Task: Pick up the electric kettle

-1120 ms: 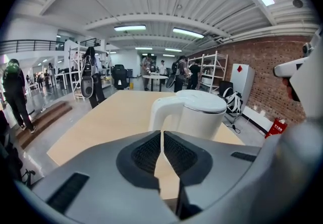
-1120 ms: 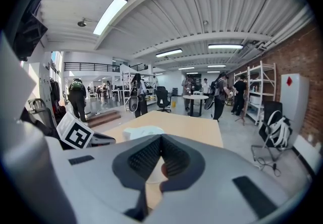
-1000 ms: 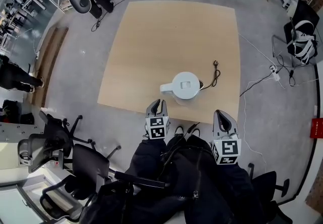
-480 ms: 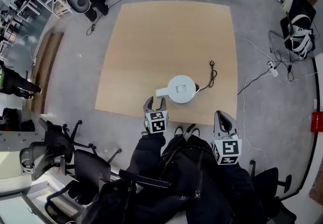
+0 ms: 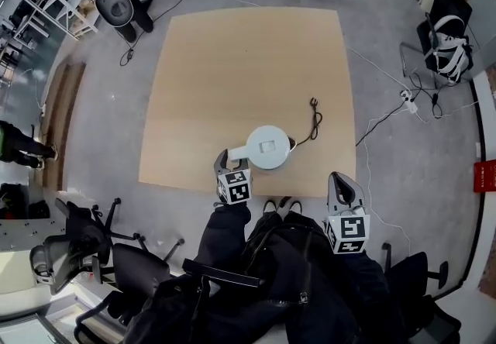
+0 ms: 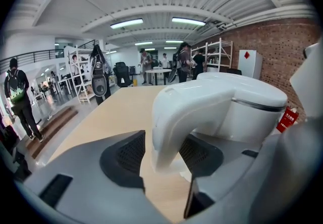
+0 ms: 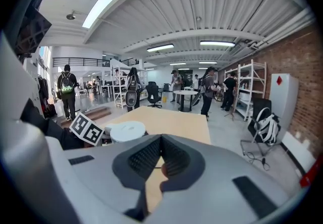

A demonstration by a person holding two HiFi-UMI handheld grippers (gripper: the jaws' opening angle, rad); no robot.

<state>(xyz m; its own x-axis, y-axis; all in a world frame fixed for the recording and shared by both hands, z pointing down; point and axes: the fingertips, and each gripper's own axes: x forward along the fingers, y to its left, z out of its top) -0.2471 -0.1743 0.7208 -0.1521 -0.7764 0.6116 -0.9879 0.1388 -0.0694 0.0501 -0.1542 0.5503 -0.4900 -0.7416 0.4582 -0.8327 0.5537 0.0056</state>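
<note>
A white electric kettle [image 5: 268, 147] stands near the front edge of the light wooden board [image 5: 248, 63], its handle [image 5: 236, 153] pointing left. Its black cord [image 5: 313, 119] trails off to the right. My left gripper [image 5: 230, 155] is open, and the handle [image 6: 186, 112] stands between its dark pads [image 6: 126, 155] without being pressed. In the left gripper view the kettle body [image 6: 247, 107] fills the right side. My right gripper [image 5: 345, 180] hangs back at the board's front right, shut and empty. In the right gripper view [image 7: 160, 140] the kettle lid [image 7: 127, 131] shows to the left.
Office chairs [image 5: 93, 234] crowd the floor at lower left. A chair with a backpack [image 5: 442, 48] stands at upper right, and a cable with a power strip [image 5: 404, 98] lies on the floor to the right of the board. People stand at the room's far end.
My left gripper has moved forward up to the kettle's handle and its jaws now stand around it. The right gripper has edged forward a little.
</note>
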